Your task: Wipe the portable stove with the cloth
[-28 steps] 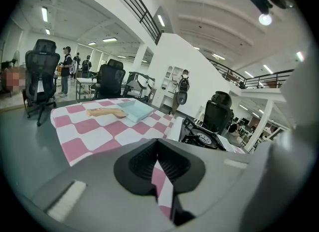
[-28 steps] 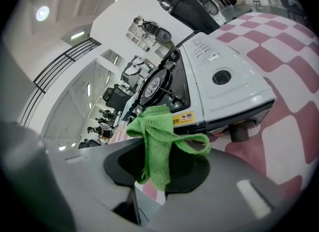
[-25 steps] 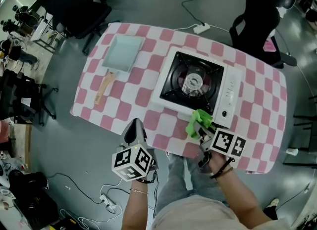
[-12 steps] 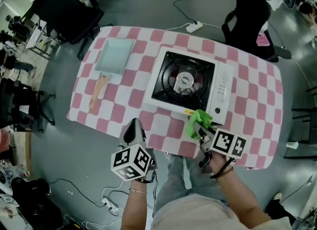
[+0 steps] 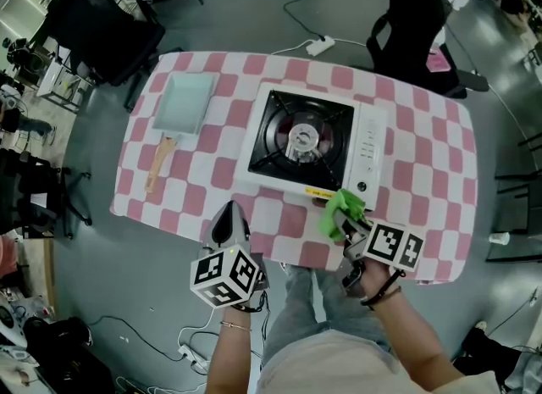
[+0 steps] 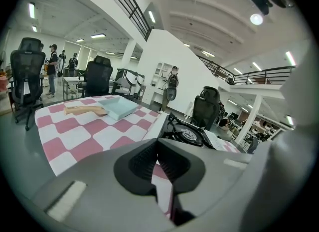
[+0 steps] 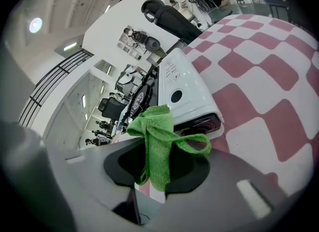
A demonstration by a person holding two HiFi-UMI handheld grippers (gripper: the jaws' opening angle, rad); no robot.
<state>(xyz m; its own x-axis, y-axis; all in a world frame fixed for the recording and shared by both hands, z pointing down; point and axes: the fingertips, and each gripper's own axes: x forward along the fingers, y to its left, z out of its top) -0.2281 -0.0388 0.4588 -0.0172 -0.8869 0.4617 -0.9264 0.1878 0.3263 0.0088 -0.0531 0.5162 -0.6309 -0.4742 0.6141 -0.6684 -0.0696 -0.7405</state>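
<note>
The counter [image 5: 428, 159], draped in a pink-and-white checked cover, carries two things. A white portable stove [image 5: 315, 145] with a black burner grate sits near the middle. Well apart from it, toward the left end, lies a pale blue rectangular pan [image 5: 182, 102], its wooden handle [image 5: 157, 163] pointing to the near edge.

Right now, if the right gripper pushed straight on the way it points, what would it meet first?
Most likely the portable stove's near edge, by the knob, directly ahead of the right gripper. The green cloth pinched in its jaws would touch first. Depth is uncertain.
</note>
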